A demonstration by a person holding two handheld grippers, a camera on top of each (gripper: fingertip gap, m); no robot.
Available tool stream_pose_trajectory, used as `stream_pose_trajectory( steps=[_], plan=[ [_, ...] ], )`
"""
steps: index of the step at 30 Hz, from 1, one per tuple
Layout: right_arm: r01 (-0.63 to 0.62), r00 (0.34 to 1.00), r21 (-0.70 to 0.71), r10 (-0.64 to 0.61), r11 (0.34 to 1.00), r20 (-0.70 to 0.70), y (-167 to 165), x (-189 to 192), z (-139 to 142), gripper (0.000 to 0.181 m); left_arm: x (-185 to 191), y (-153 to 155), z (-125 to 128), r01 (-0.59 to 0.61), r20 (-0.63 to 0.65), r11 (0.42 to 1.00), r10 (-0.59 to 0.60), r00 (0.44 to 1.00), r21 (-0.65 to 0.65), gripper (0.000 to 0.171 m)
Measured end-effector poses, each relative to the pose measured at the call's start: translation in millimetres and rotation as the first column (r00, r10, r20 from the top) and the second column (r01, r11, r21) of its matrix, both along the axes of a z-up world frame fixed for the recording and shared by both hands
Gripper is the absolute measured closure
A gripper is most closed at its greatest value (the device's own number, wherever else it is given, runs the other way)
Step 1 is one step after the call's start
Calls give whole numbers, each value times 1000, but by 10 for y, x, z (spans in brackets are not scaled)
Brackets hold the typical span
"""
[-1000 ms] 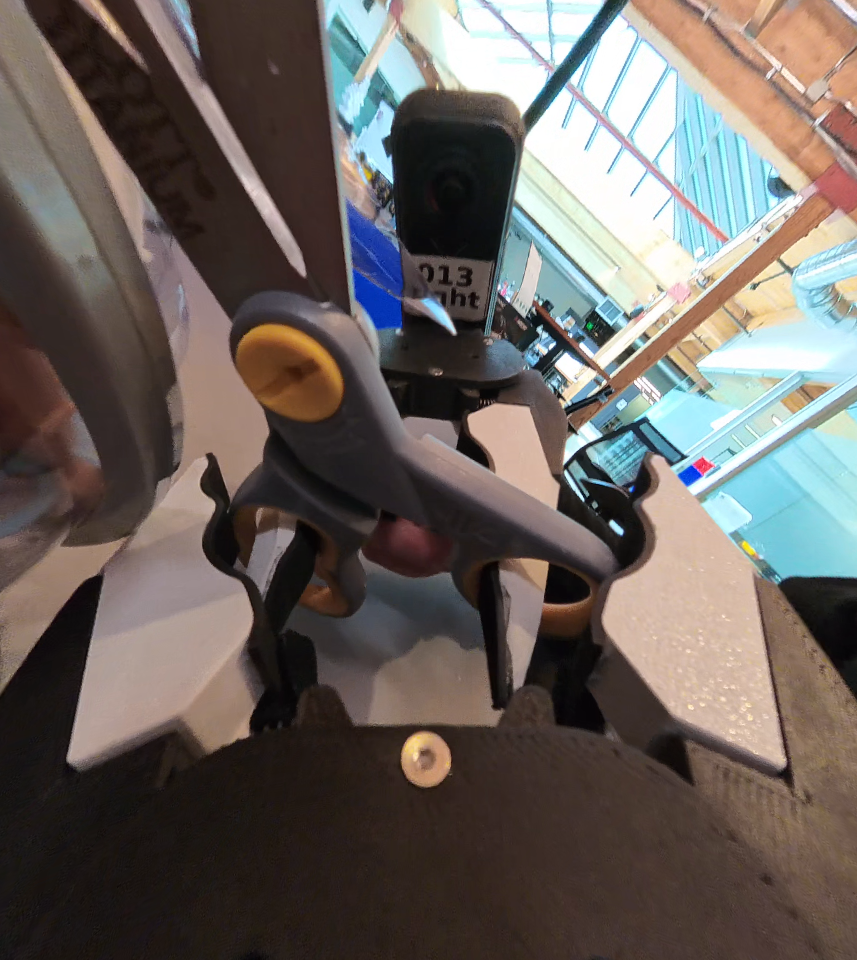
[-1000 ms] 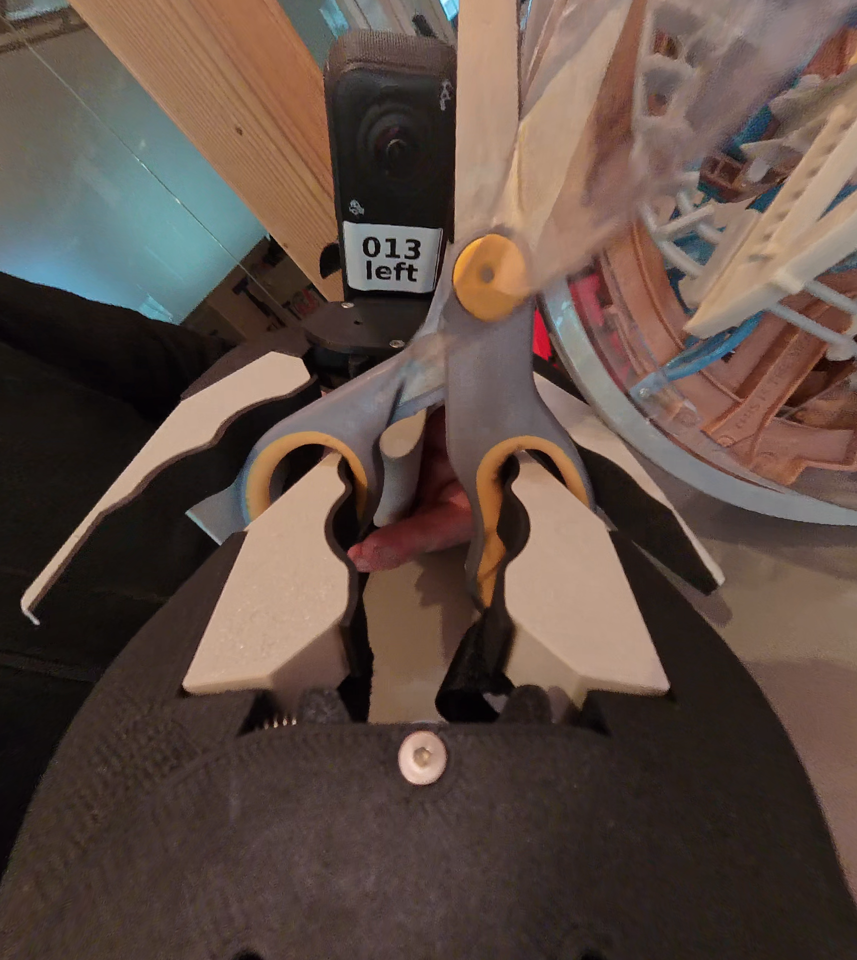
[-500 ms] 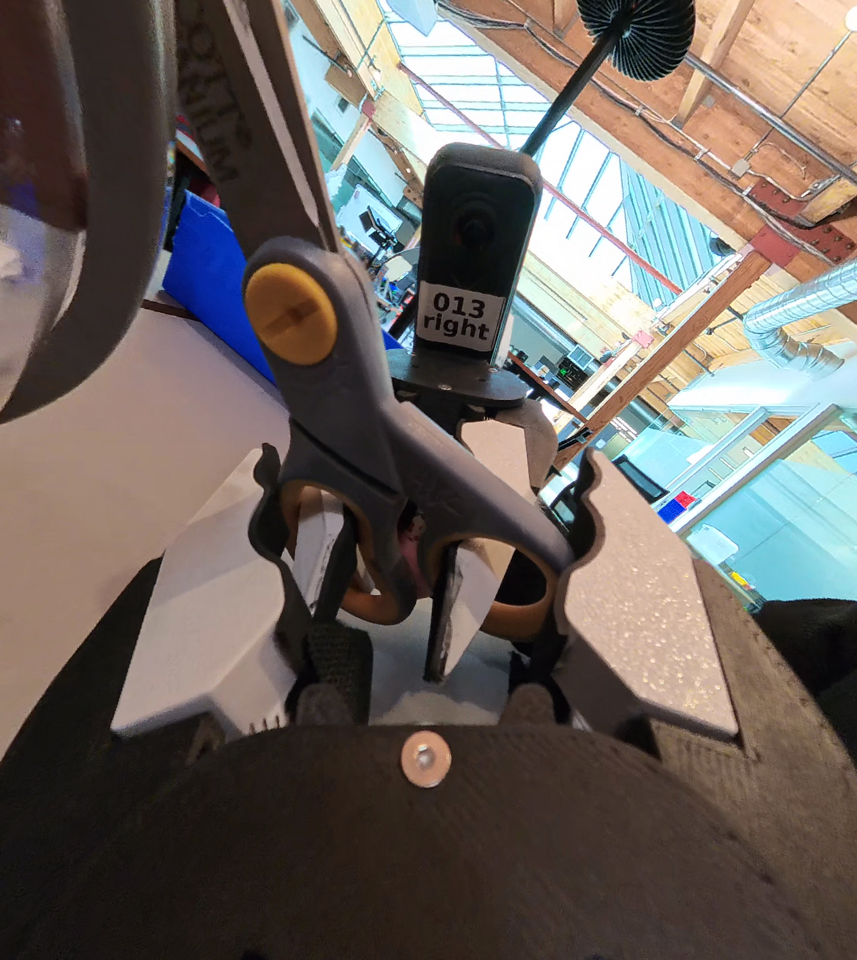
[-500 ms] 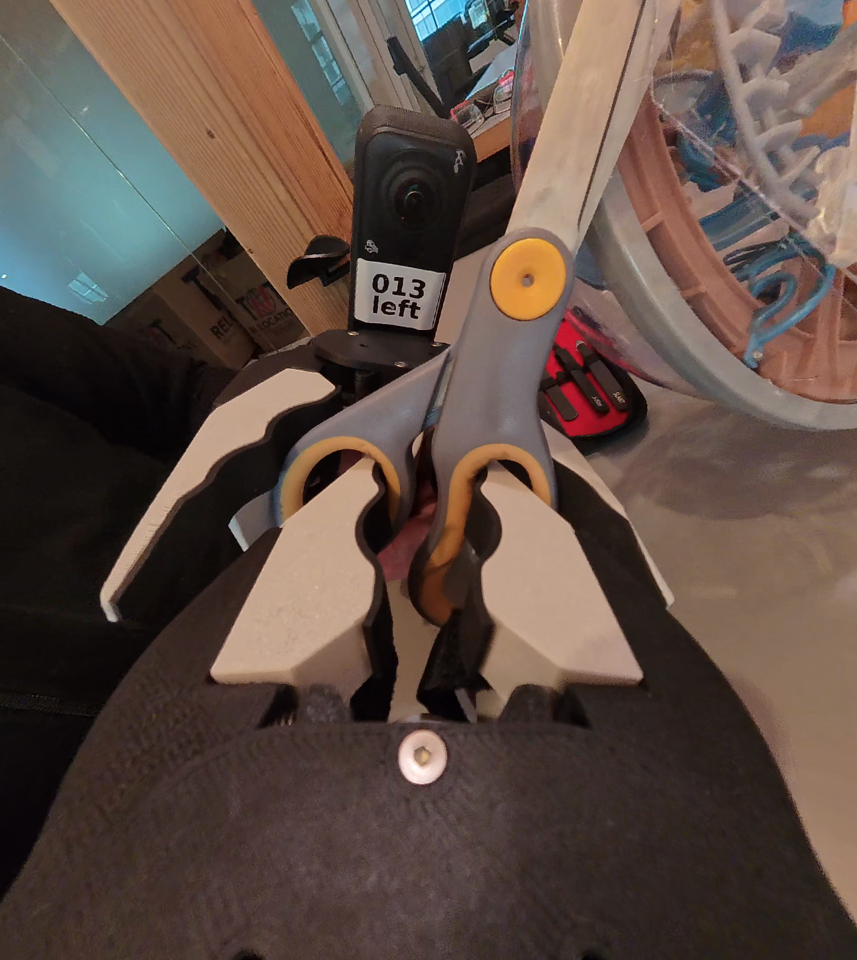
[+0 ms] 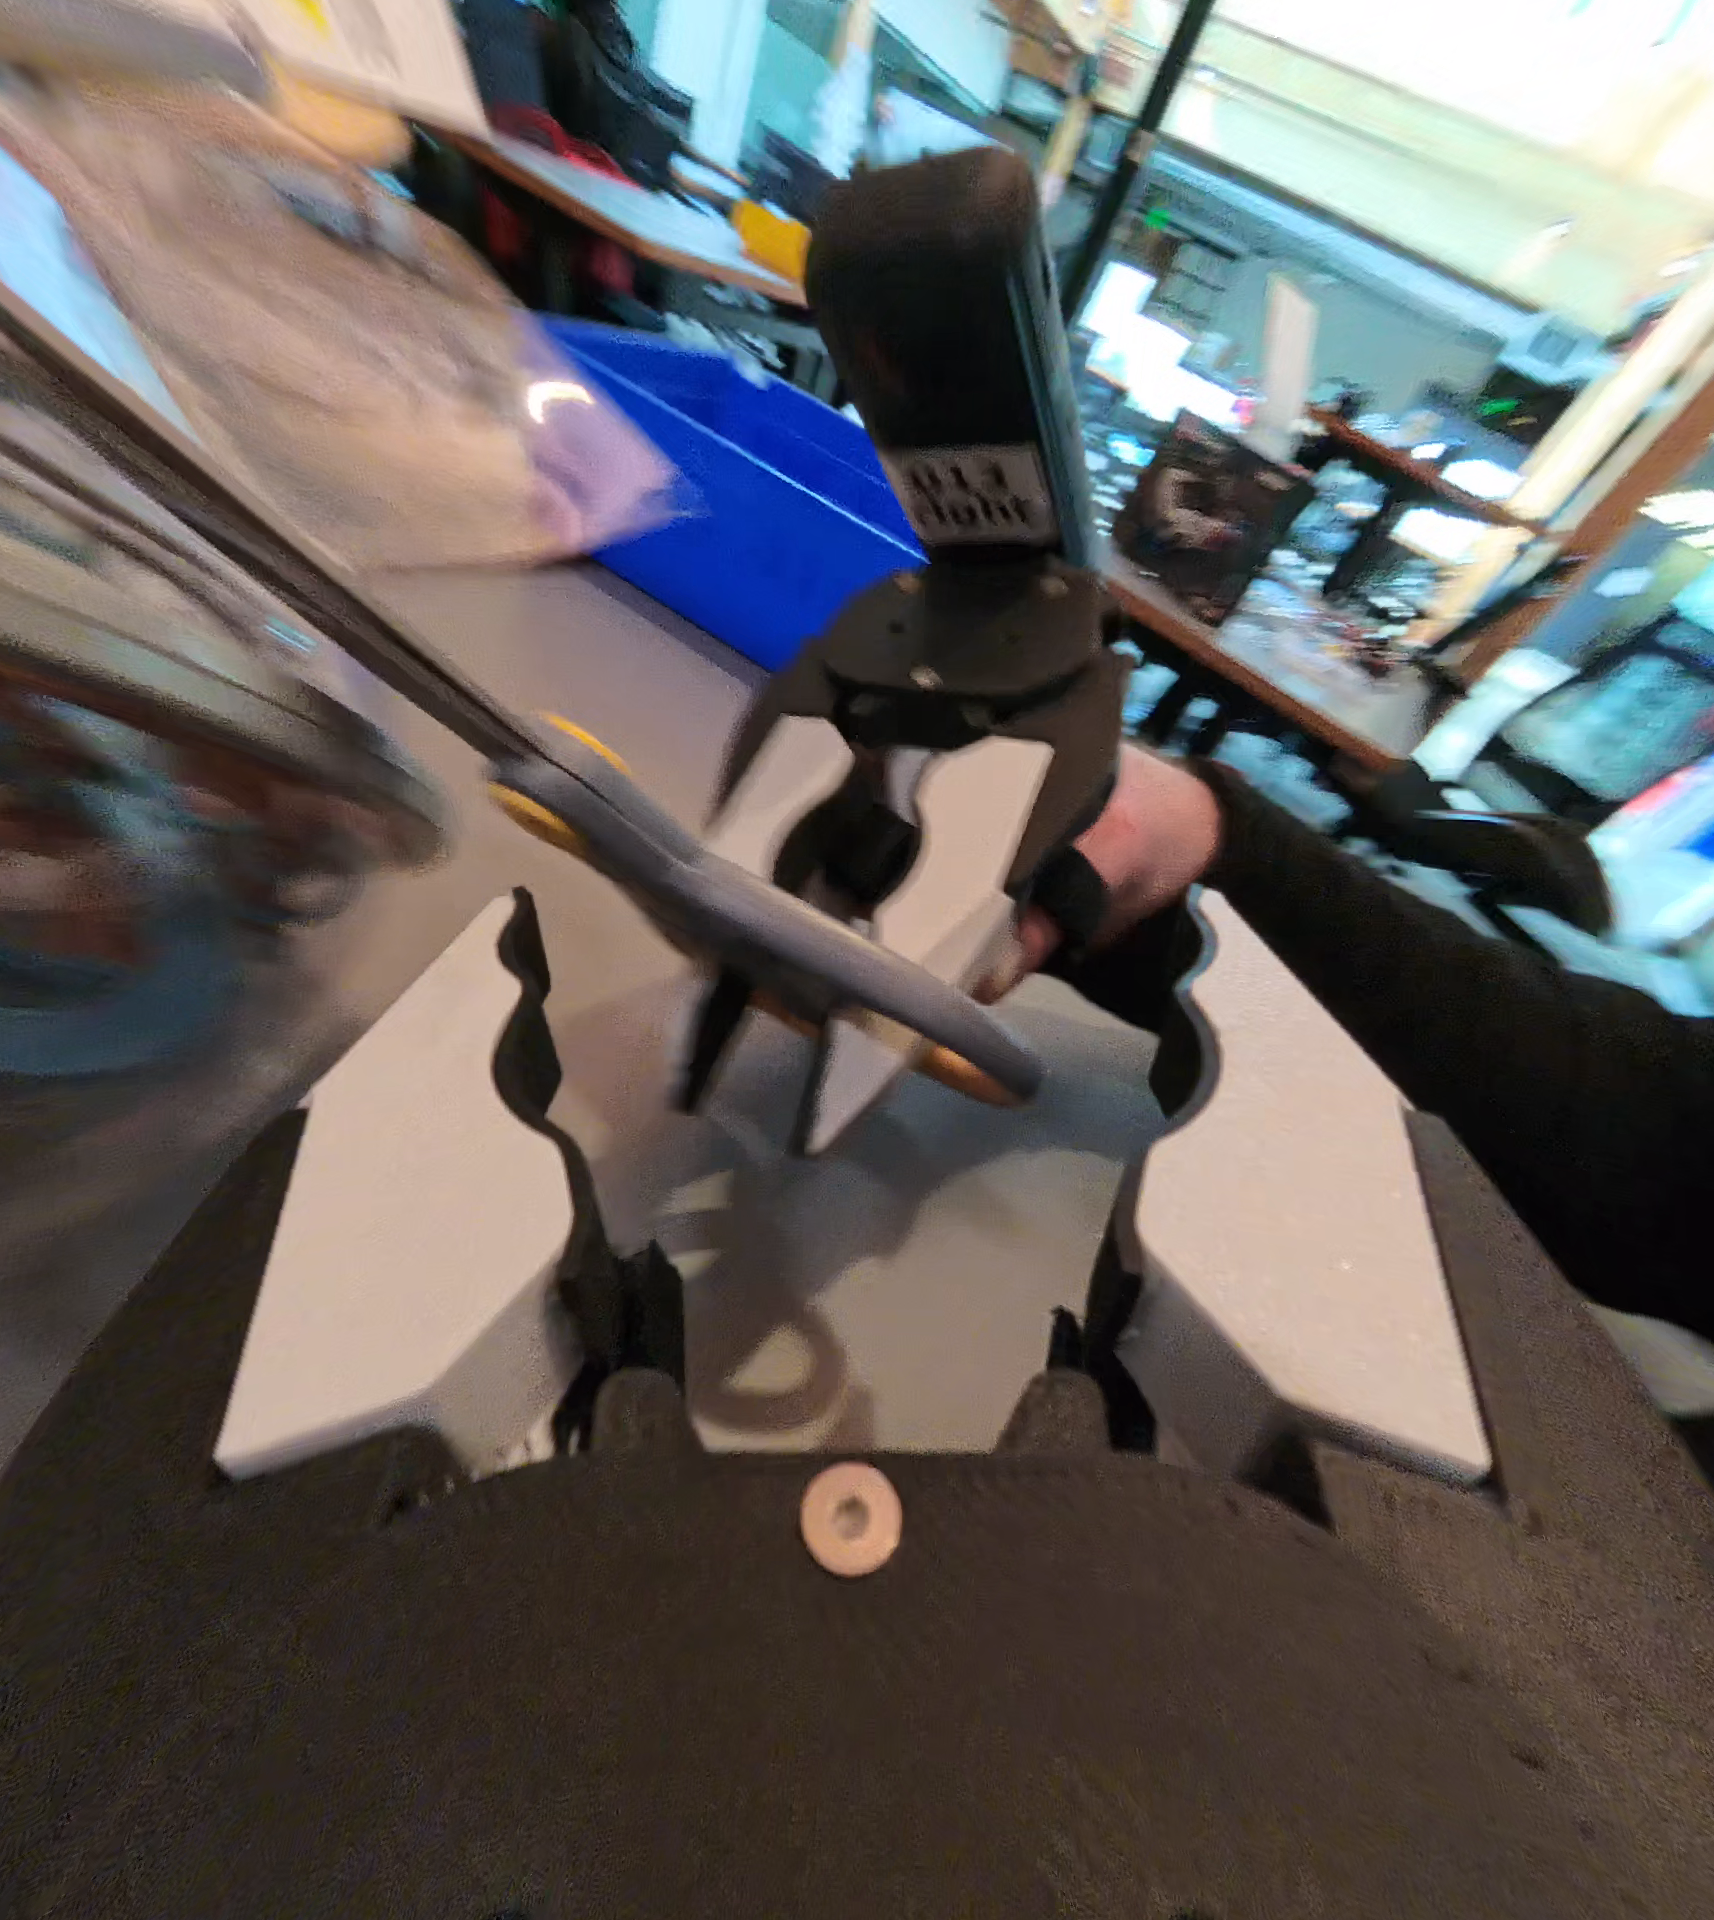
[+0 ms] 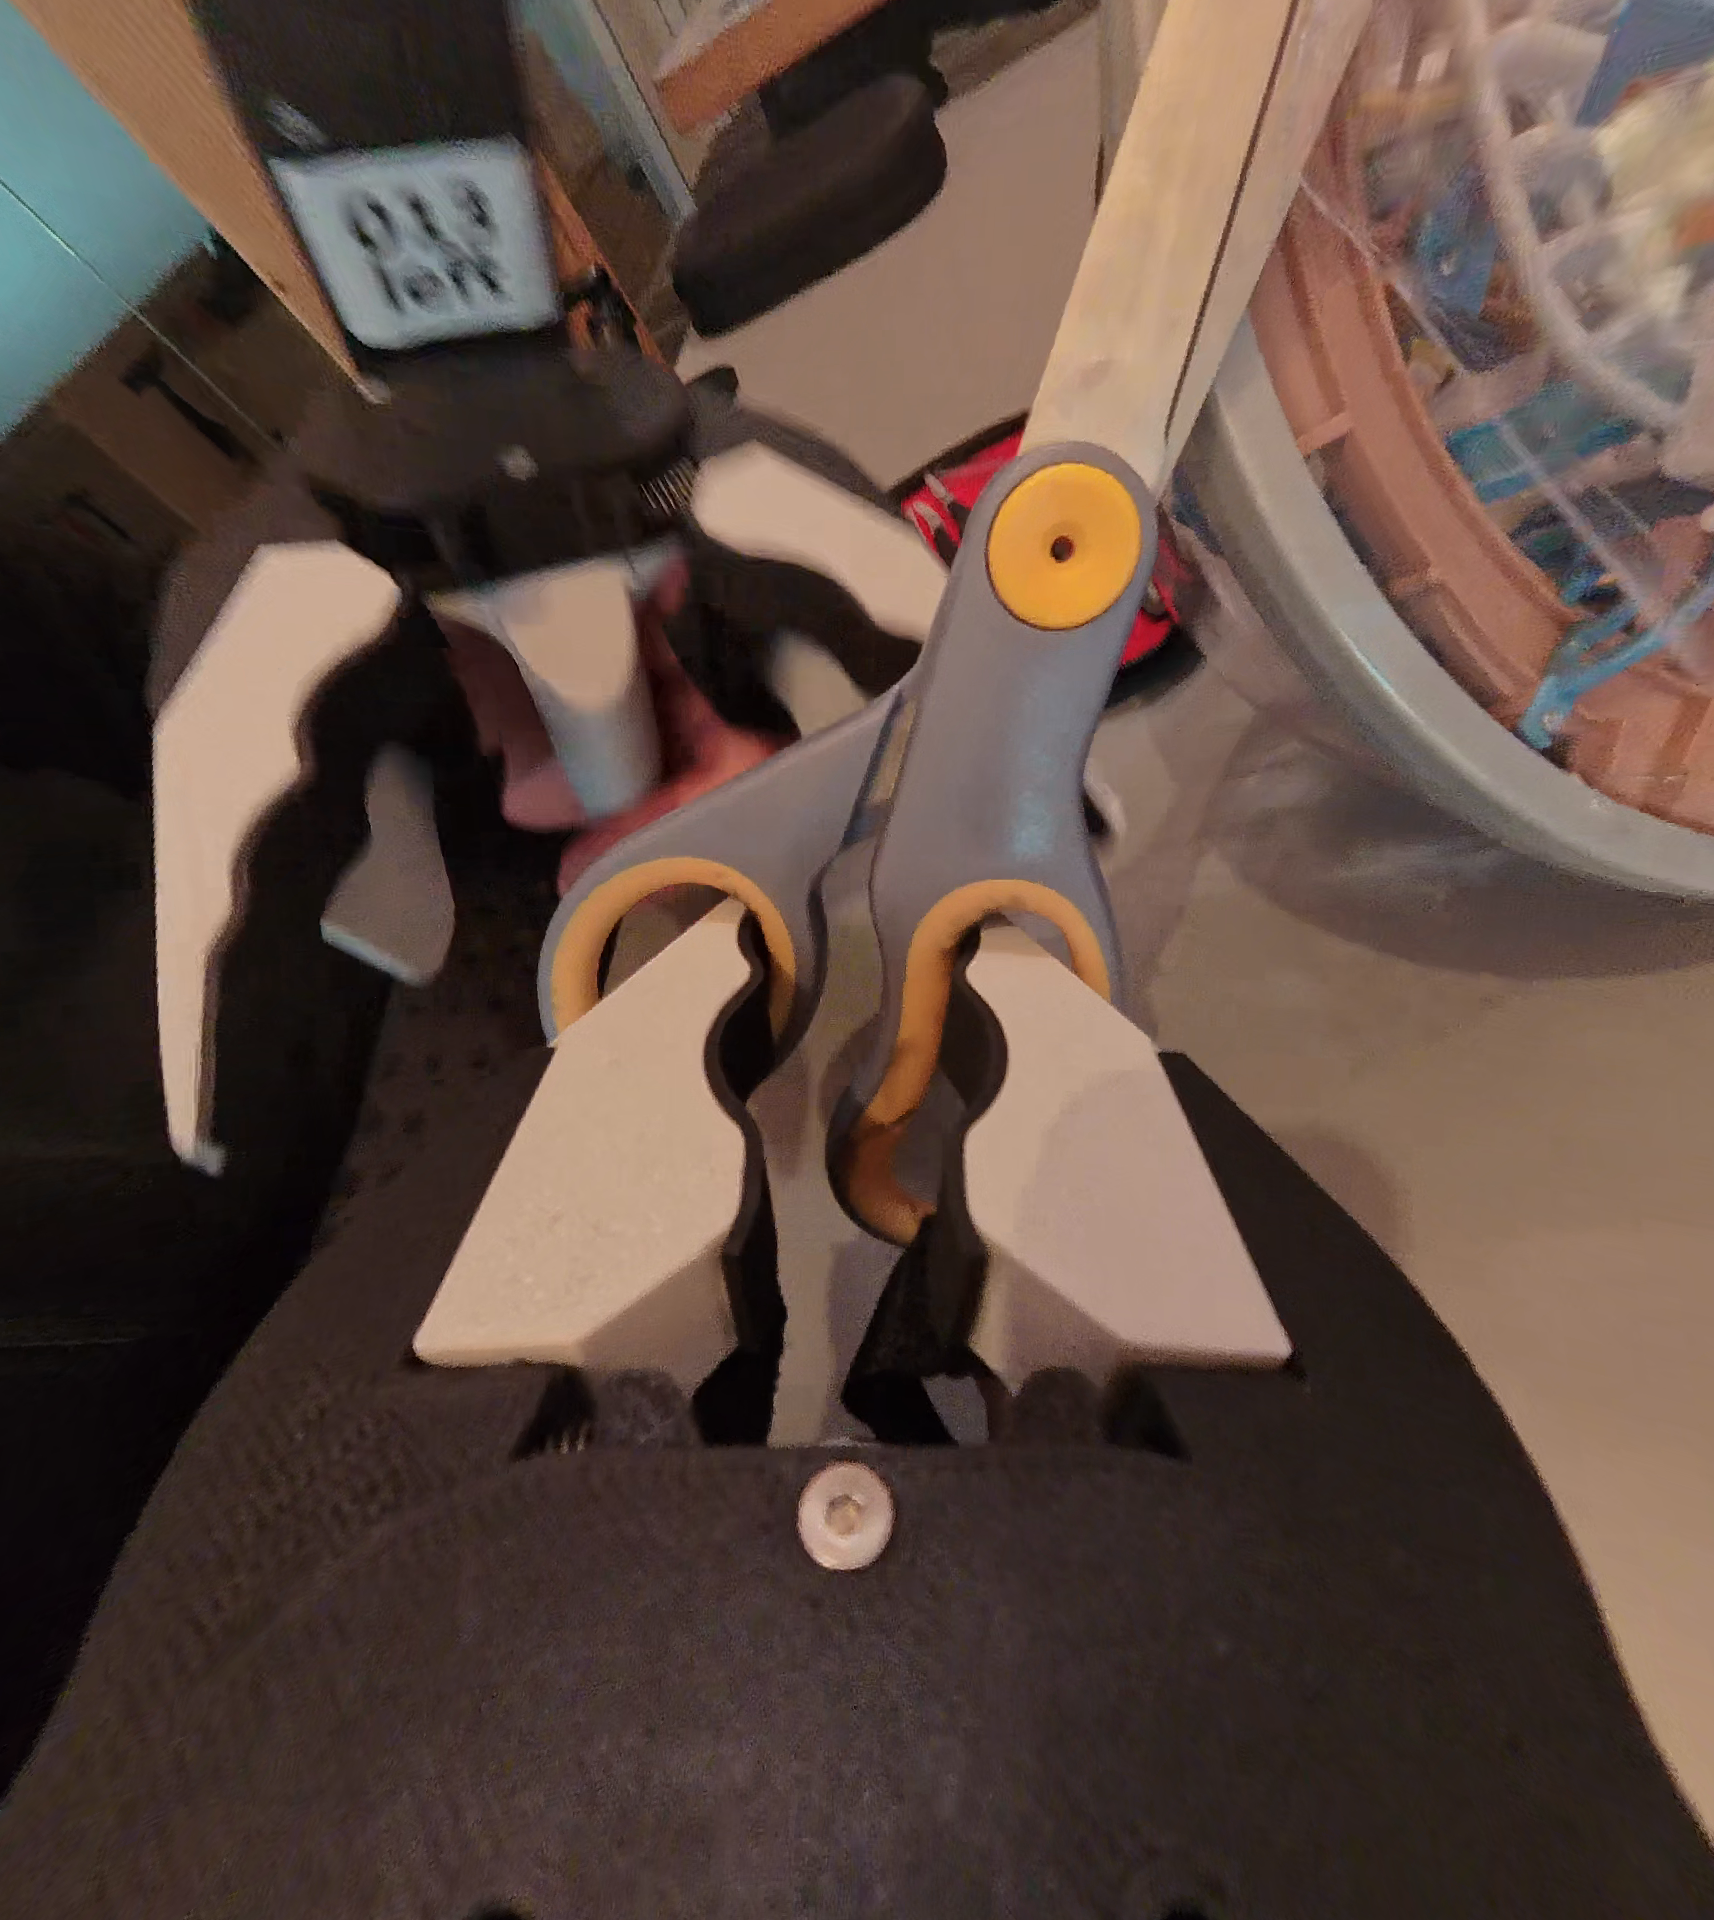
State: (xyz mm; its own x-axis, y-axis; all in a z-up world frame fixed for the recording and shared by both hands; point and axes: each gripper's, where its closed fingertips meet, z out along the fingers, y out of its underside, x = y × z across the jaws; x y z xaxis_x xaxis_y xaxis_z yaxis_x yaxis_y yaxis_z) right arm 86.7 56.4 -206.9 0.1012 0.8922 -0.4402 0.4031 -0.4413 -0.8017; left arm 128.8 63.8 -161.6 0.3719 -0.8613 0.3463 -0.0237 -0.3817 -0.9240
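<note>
Grey scissors (image 6: 998, 748) with yellow-lined loops and a yellow pivot are held by my right gripper (image 6: 853, 956), one finger in each loop, handles close together. The blades (image 6: 1165, 260) are closed and point up beside a clear plastic ball (image 6: 1559, 520) with a coloured maze inside. In the left wrist view my left gripper (image 5: 858, 914) is open and empty, just short of the scissors (image 5: 780, 935) and the right gripper (image 5: 770, 1101). The left gripper also shows open in the right wrist view (image 6: 520, 727). The ball (image 5: 105, 831) is blurred at the left.
Clear plastic film (image 6: 1300, 779) lies around the ball on the grey table (image 6: 1455, 1143). A red and black case (image 6: 936, 499) lies behind the scissors. A blue bin (image 5: 759, 499) stands past the table. A hand (image 5: 1144, 842) in a black sleeve holds the right gripper.
My left gripper, shut around the outside of the scissor handles before, has opened wide and drawn back. The handles have come together and the blades closed. Both views have tilted down.
</note>
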Motion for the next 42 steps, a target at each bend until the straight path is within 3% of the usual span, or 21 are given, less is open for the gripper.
stream_pose_trajectory(
  steps=[3, 5, 6, 8, 10, 11, 14, 20, 22, 24, 29, 32, 34, 36, 39, 40, 42],
  plan=[
    [-27, 998, 4, 26, 1000, 56, -42, 75, -74, 156, -605, 409, 472, -172, -35, 963, 184, 982, 209, 60],
    [-39, 997, 8, 39, 999, 72, -59, 132, -87, 156, -1038, 855, 658, -262, -142, 886, 337, 931, 383, 50],
    [-54, 995, 12, 53, 998, 84, -76, 168, -110, 156, -1172, 1028, 749, -275, -140, 868, 359, 923, 413, 48],
    [-93, 988, 43, 87, 995, 128, -130, 237, -179, 156, -1189, 1257, 821, -219, -145, 906, 287, 947, 364, 40],
    [-143, 981, 44, 135, 989, 142, -220, 275, -224, 156, -1054, 1434, 663, -110, -230, 953, 179, 957, 283, 35],
    [-165, 975, 49, 156, 985, 156, -256, 294, -257, 156, -940, 1444, 597, -47, -216, 980, 89, 972, 194, 43],
    [-211, 961, 61, 196, 976, 193, -321, 365, -329, 156, -690, 1402, 413, 115, -247, 990, -91, 965, 85, 39],
    [-146, 917, 113, 92, 983, 388, -174, 680, -651, 156, -289, 1405, 234, 187, -351, 973, -129, 927, 135, 33],
    [-115, 881, 162, 25, 980, 473, -83, 815, -712, 156, -230, 1415, 218, 209, -399, 966, -133, 907, 153, 39],
    [-89, 864, 212, -30, 973, 503, -13, 908, -715, 156, -219, 1444, 311, 230, -410, 955, -136, 902, 189, 56],
    [-86, 832, 290, -91, 953, 547, 49, 1102, -810, 157, -245, 1758, 746, 231, -326, 939, -142, 935, 254, 40],
    [-108, 811, 323, -105, 940, 576, 59, 1124, -809, 157, -100, 1845, 727, 336, -421, 907, -209, 883, 253, 27],
    [-126, 799, 343, -110, 931, 591, 61, 1126, -805, 156, 29, 1793, 674, 445, -502, 871, -296, 812, 207, 24],
    [-137, 793, 356, -113, 925, 599, 63, 1126, -802, 156, 60, 1781, 452, 523, -607, 849, -381, 697, 68, 18],
    [-139, 776, 370, -131, 919, 617, 82, 1141, -798, 156, 96, 1568, 134, 595, -584, 781, -577, 572, -188, 13],
    [-135, 774, 369, -135, 919, 619, 86, 1144, -798, 156, 178, 1565, 155, 602, -548, 783, -576, 606, -158, 13],
    [-134, 776, 369, -134, 920, 616, 79, 1143, -798, 156, 223, 1505, 153, 612, -535, 776, -586, 608, -155, 12]
  ],
)
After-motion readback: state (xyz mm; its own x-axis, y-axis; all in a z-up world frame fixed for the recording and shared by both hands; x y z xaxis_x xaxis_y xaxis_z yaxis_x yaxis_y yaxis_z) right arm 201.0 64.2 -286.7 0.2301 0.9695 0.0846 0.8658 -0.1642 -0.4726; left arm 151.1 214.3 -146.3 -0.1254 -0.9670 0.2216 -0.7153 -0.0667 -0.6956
